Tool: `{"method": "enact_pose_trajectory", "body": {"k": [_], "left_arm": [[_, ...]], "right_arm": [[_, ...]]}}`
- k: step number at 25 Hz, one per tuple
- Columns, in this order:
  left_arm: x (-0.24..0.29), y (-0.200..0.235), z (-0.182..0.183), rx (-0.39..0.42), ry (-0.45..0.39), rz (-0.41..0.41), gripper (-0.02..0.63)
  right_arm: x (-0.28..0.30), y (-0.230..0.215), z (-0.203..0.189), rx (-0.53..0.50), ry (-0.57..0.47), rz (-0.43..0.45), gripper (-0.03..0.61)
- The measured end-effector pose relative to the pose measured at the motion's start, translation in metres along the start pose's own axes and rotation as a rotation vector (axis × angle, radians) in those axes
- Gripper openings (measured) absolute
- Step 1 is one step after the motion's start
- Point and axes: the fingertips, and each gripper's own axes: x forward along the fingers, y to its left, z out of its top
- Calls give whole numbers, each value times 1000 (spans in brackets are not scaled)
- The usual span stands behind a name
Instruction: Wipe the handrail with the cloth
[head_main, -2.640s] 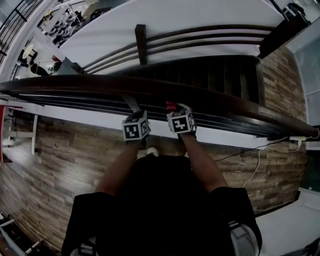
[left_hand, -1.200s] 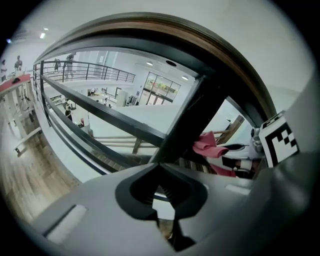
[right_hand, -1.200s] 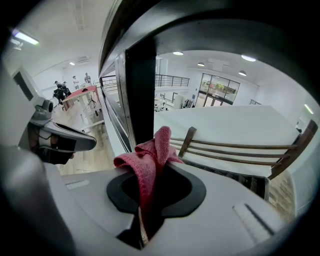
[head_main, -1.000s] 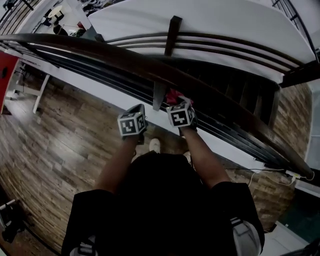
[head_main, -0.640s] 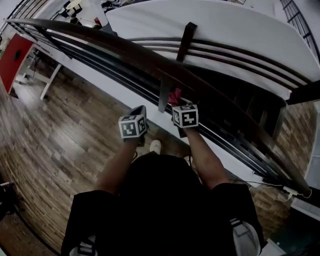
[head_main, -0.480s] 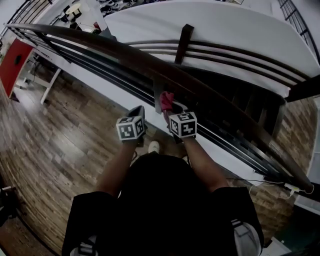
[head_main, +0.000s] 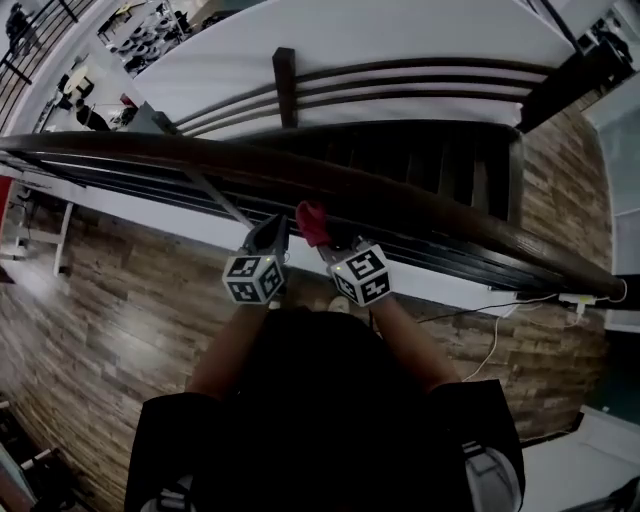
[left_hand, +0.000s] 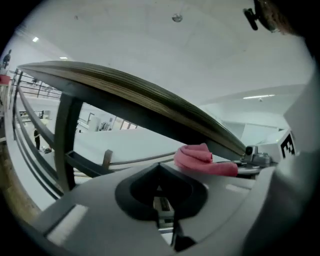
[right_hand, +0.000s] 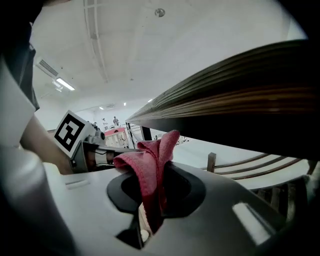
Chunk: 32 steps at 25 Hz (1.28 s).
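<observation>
While the right gripper (head_main: 326, 243) is held up close under the near edge of the dark handrail (head_main: 420, 195), its jaws are pinching a red cloth (right_hand: 150, 165), which bunches upward out of them towards the underside of the rail. Whether the cloth actually touches the wood cannot be told. The left gripper (head_main: 270, 232) is just beside it on the same side of the rail, jaws pressed together with nothing between them, and the cloth shows close by in its own view. Below both lies a wooden floor (head_main: 120, 300). Compared with half a second ago, the right gripper's marker cube sits lower and more tilted, the cloth has shifted left towards the left gripper, and the handrail now runs more level across the head view.
</observation>
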Motion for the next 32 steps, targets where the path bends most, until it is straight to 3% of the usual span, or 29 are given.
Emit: {"method": "enact_pose_trajectory", "body": {"k": [7, 13, 23, 32], "left_arm": [[47, -114, -27, 122, 90, -272, 0], [64, -181, -40, 223, 169, -514, 0], [44, -297, -69, 276, 249, -927, 0], [31, -386, -91, 324, 263, -1142, 0]], "right_arm": [[-87, -41, -33, 67, -38, -161, 51], [-147, -70, -47, 192, -120, -397, 51], [-272, -69, -68, 320, -263, -832, 51], [-363, -76, -89, 325, -330, -1096, 51]]}}
